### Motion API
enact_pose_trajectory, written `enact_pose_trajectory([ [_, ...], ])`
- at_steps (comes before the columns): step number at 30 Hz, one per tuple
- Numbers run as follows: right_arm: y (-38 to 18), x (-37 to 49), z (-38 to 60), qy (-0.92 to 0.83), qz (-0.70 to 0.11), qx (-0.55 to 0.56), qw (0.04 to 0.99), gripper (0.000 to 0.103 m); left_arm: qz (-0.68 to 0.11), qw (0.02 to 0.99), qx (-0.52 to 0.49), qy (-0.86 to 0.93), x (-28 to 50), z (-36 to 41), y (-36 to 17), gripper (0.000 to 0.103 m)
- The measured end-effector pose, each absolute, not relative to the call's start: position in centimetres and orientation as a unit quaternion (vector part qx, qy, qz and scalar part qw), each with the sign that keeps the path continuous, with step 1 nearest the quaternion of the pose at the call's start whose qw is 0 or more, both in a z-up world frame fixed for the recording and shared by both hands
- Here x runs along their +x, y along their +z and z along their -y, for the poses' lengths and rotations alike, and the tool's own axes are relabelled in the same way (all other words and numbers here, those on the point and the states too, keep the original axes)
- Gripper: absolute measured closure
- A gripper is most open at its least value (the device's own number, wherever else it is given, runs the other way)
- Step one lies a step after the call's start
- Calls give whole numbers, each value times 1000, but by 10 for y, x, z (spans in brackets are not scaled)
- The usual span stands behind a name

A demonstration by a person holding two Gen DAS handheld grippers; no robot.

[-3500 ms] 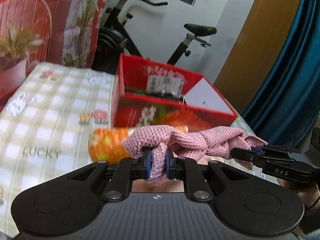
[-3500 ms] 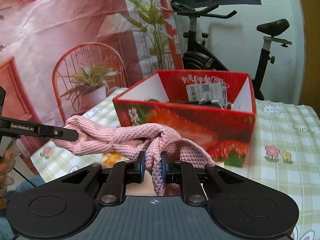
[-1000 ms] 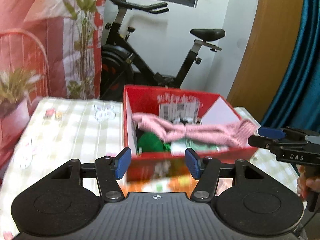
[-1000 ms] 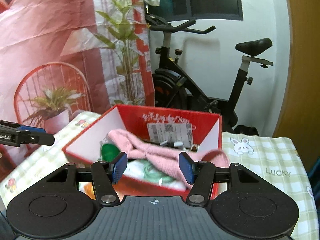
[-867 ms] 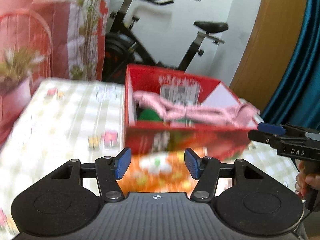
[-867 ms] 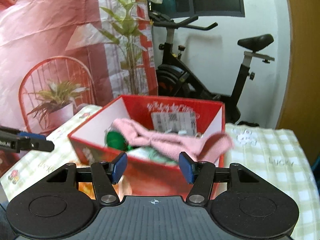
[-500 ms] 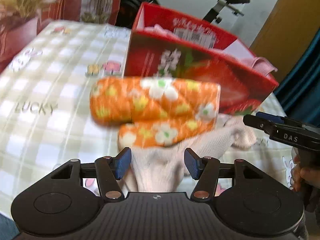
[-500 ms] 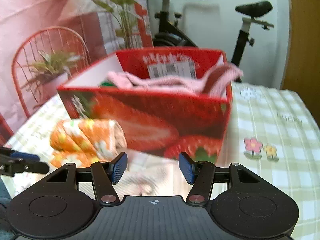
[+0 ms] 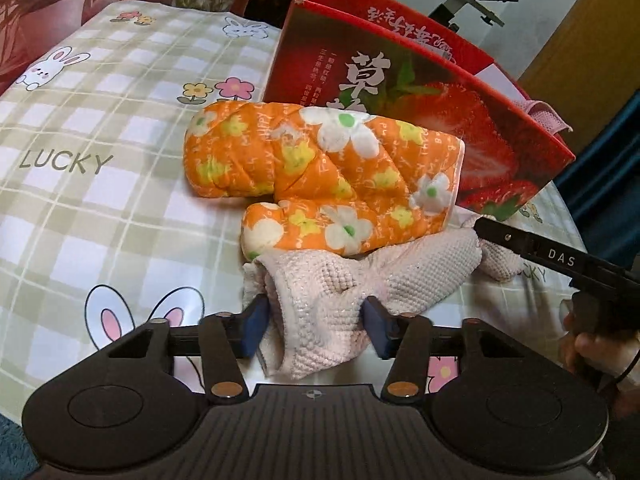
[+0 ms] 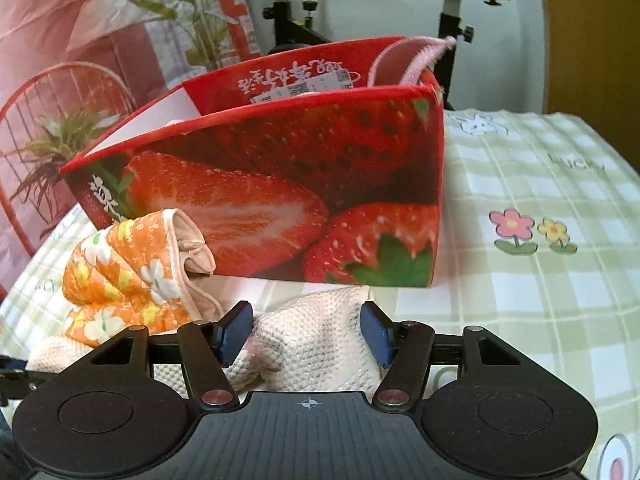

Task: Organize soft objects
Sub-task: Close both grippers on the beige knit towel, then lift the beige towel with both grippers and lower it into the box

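On the checked desk (image 9: 92, 184), the left tool (image 9: 314, 326) stood apart around one end of a nubby cream knit cloth (image 9: 336, 288); a quilted orange floral roll (image 9: 320, 172) lay behind. The right tool (image 10: 306, 334) stood apart around the cloth's other end, before the glossy red strawberry box (image 10: 288, 168).

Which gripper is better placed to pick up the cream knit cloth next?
Either: the left gripper and the right gripper are both open, each straddling an end of the cloth.

Both tools now astride cream cloth (image 9: 360, 280)
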State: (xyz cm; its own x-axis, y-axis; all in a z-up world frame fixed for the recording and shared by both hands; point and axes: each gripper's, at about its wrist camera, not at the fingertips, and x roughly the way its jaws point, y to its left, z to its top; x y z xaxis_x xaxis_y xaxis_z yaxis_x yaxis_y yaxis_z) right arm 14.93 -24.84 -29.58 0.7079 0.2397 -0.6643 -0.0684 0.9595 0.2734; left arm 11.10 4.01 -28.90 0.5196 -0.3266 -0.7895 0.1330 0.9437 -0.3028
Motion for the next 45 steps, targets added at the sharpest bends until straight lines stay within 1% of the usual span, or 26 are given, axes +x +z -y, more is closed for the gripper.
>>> enact_pose_trajectory([
  [3, -298, 144, 250, 81, -370, 135, 916, 49, -463, 870, -101, -139, 108, -39, -289, 74],
  [6, -299, 137, 250, 89, -369, 151, 913, 57, -453, 877, -95, -133, 107, -38, -288, 78],
  [7, -298, 133, 248, 92, -368, 153, 912, 60, -452, 878, -96, -129, 107, -39, -288, 78],
  [12, -298, 115, 241, 107, -367, 154, 911, 62, -448, 881, -107, -108, 106, -49, -288, 78],
  [14, -298, 107, 240, 108, -364, 154, 912, 62, -450, 880, -112, -108, 106, -52, -289, 78],
  [19, -298, 100, 240, 108, -364, 143, 914, 57, -452, 879, -109, -108, 108, -50, -291, 77],
  [23, -298, 100, 234, 109, -364, 120, 917, 57, -450, 880, -108, -108, 108, -50, -292, 76],
  [26, -300, 100, 236, 111, -363, 122, 917, 57, -450, 879, -110, -109, 108, -50, -293, 75],
  [29, -301, 100, 237, 112, -363, 125, 917, 60, -450, 880, -109, -109, 108, -50, -293, 75],
  [34, -299, 100, 234, 121, -366, 127, 914, 72, -449, 880, -106, -110, 108, -49, -293, 75],
  [38, -297, 99, 234, 133, -368, 132, 911, 79, -451, 879, -109, -112, 108, -49, -293, 77],
  [39, -296, 99, 233, 137, -369, 131, 910, 88, -451, 879, -110, -114, 108, -49, -292, 79],
  [42, -292, 98, 231, 152, -362, 128, 911, 88, -450, 877, -114, -122, 107, -49, -289, 84],
  [45, -281, 94, 230, 163, -346, 120, 916, 88, -439, 881, -116, -133, 103, -50, -280, 85],
])
